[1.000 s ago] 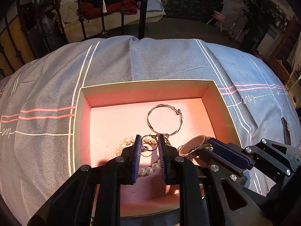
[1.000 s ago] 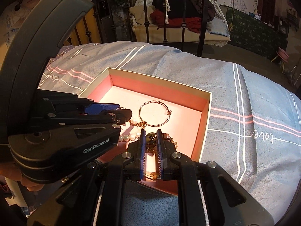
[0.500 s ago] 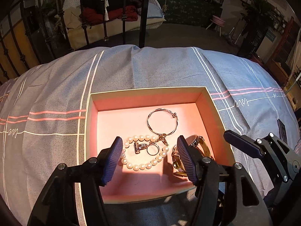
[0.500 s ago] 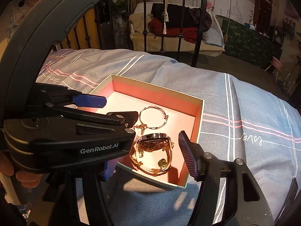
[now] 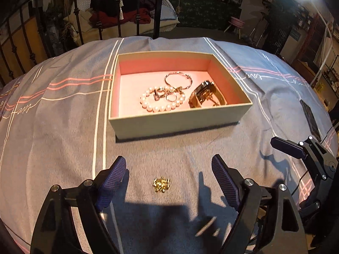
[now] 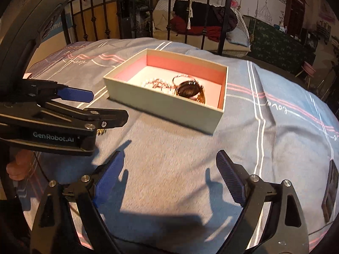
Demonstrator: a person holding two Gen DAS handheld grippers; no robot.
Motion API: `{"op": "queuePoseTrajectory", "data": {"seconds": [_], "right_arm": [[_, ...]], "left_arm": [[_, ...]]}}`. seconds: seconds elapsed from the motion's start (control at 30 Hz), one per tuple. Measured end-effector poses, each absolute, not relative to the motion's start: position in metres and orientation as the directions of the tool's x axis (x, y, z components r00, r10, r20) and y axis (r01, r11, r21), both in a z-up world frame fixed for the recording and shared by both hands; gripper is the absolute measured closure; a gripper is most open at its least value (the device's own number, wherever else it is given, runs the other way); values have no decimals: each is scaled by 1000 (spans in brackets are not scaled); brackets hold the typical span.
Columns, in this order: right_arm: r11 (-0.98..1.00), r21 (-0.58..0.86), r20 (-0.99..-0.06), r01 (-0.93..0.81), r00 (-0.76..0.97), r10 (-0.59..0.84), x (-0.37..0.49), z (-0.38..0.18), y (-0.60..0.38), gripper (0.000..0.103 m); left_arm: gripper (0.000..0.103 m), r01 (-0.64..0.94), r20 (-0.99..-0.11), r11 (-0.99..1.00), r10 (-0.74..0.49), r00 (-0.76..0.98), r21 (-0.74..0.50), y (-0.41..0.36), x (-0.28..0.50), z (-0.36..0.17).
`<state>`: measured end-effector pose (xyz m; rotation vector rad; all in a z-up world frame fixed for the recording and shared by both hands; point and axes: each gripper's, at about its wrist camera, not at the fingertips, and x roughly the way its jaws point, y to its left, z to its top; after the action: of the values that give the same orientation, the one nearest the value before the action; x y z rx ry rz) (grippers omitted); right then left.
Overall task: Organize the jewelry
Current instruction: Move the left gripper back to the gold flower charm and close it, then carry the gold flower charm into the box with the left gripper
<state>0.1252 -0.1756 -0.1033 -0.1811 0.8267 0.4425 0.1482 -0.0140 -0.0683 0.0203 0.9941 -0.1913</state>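
An open box with a pink lining sits on the grey-blue bedspread. In it lie a pearl bracelet, a thin bangle, two rings and a gold watch. My left gripper hovers short of the box with its jaws opening and nothing held. A small gold trinket lies on the cloth below the gap, untouched. My right gripper is also back from the box, jaws opening and empty. The watch shows over the box wall, and the left gripper is at the left.
A black metal bed rail stands beyond the bed's far edge. A dark flat object lies on the bedspread at the right. A person's hand holds the left gripper. Open cloth surrounds the box.
Both grippers opened, let go of the jewelry inside the box and drew back toward the near side of the bed. The gold trinket came into view.
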Motion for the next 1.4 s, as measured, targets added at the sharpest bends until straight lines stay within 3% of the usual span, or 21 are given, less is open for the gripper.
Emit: {"op": "queuePoseTrajectory", "data": {"seconds": [0.03, 0.07, 0.13, 0.4, 0.47, 0.67, 0.93, 1.0, 1.07, 1.13, 1.23, 1.4], "right_arm": [[892, 18, -750, -451, 584, 310, 122, -107, -175, 15], [891, 17, -753, -453, 581, 309, 119, -109, -175, 15], [889, 27, -759, -456, 570, 316, 119, -112, -175, 15], [884, 31, -766, -467, 557, 321, 122, -115, -166, 15], [882, 30, -771, -471, 551, 320, 123, -116, -164, 15], [883, 32, -775, -468, 546, 317, 125, -119, -162, 15], [872, 30, -781, -488, 533, 325, 126, -122, -155, 15], [864, 56, -777, -501, 521, 353, 126, -122, -156, 27], [863, 90, -768, -497, 517, 377, 127, -120, -158, 68], [860, 101, -766, -500, 513, 388, 127, -120, -159, 90], [858, 98, -757, -505, 521, 393, 126, -117, -159, 96], [863, 95, -733, -497, 551, 398, 132, -104, -163, 96]], "left_arm": [[26, 167, -839, 984, -144, 525, -64, -13, 145, -75], [38, 160, -838, 984, -146, 526, -71, -11, 143, -79], [52, 159, -841, 985, -146, 521, -73, -9, 139, -86], [55, 177, -837, 984, -123, 534, -32, -11, 138, -89], [67, 180, -833, 983, -125, 540, -31, -9, 136, -89], [86, 181, -824, 982, -144, 548, -51, 0, 134, -90], [86, 149, -819, 985, -157, 552, -88, 3, 131, -86], [86, 149, -819, 983, -173, 547, -108, 4, 130, -84], [86, 149, -817, 982, -180, 547, -117, 5, 127, -81], [86, 153, -813, 981, -188, 551, -123, 4, 125, -77], [86, 158, -806, 978, -201, 557, -134, 2, 124, -71], [86, 171, -791, 975, -217, 572, -144, -3, 133, -56]]}}
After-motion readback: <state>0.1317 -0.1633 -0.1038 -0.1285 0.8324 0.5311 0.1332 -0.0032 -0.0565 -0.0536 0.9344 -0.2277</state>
